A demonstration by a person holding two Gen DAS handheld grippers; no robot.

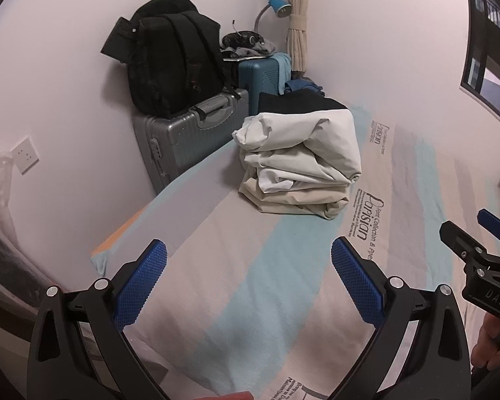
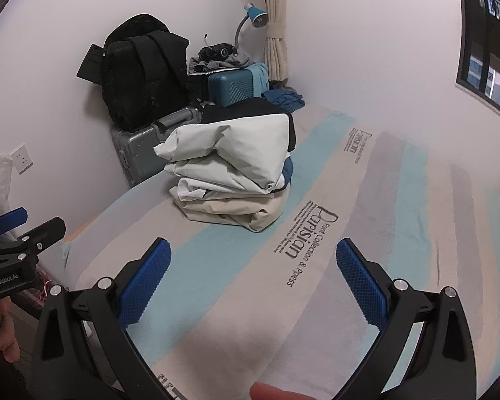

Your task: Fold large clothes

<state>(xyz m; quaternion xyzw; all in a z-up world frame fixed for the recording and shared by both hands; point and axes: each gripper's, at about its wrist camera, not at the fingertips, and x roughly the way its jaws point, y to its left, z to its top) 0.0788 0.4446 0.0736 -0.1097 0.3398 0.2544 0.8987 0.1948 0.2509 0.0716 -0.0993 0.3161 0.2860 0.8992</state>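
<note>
A stack of folded clothes (image 1: 300,163), white on top and beige below, with a dark garment behind, sits on the striped bed sheet (image 1: 250,283) near the far corner. It also shows in the right wrist view (image 2: 230,173). My left gripper (image 1: 249,250) is open and empty, hovering above the sheet well short of the stack. My right gripper (image 2: 253,250) is open and empty, also above the sheet (image 2: 366,216). The right gripper shows at the right edge of the left wrist view (image 1: 463,236), and the left gripper at the left edge of the right wrist view (image 2: 26,223).
A silver suitcase (image 1: 186,133) with a black backpack (image 1: 173,56) on it stands against the wall beyond the bed. A teal suitcase (image 1: 263,73), a blue lamp (image 1: 278,5) and a tied curtain (image 1: 296,26) fill the corner. A window (image 1: 490,50) is at right.
</note>
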